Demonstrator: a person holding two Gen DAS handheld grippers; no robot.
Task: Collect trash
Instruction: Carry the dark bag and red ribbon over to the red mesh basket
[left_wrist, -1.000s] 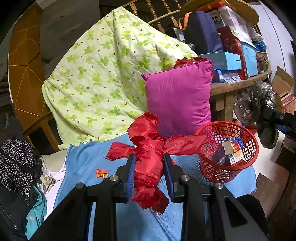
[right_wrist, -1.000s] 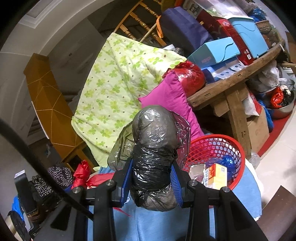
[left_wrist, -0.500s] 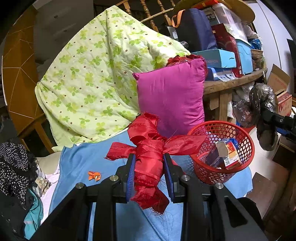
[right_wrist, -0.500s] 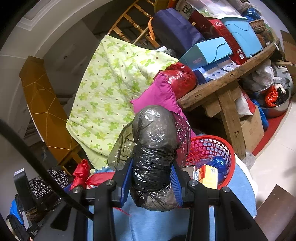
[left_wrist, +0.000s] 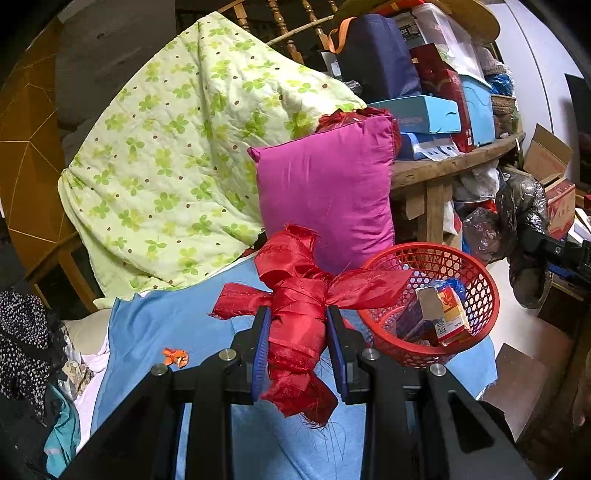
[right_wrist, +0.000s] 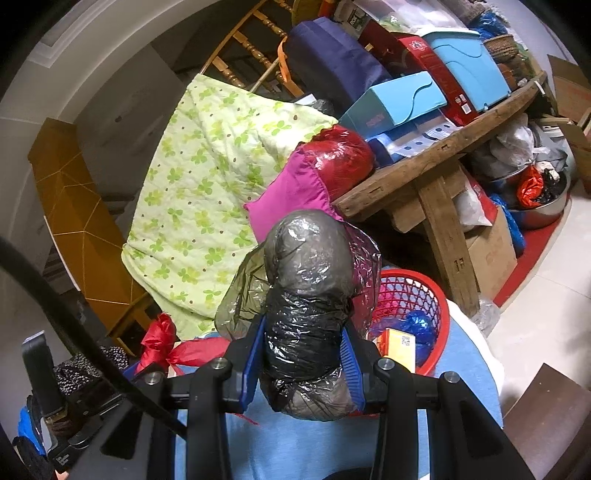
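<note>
Some boxes already lie in the red basket (left_wrist: 476, 280), while the left hand-held gripper (left_wrist: 297, 347) grips a red ribbon (left_wrist: 299, 295), the right hand-held gripper (right_wrist: 301, 365) grips a black plastic bag (right_wrist: 306, 295), and an orange scrap (left_wrist: 175, 357) waits on the blue cloth (left_wrist: 147, 325).

Ribbon (left_wrist: 299, 317) glossy red satin with frayed edges, bag (right_wrist: 308, 310) crinkled shiny black and grey plastic film, basket (left_wrist: 476, 280) red plastic mesh, pillow (left_wrist: 325, 199) smooth magenta cloth, quilt (left_wrist: 177, 162) matt quilted cotton, bench (right_wrist: 424, 158) rough bare wood, sheet (left_wrist: 155, 325) matt blue cloth.
</note>
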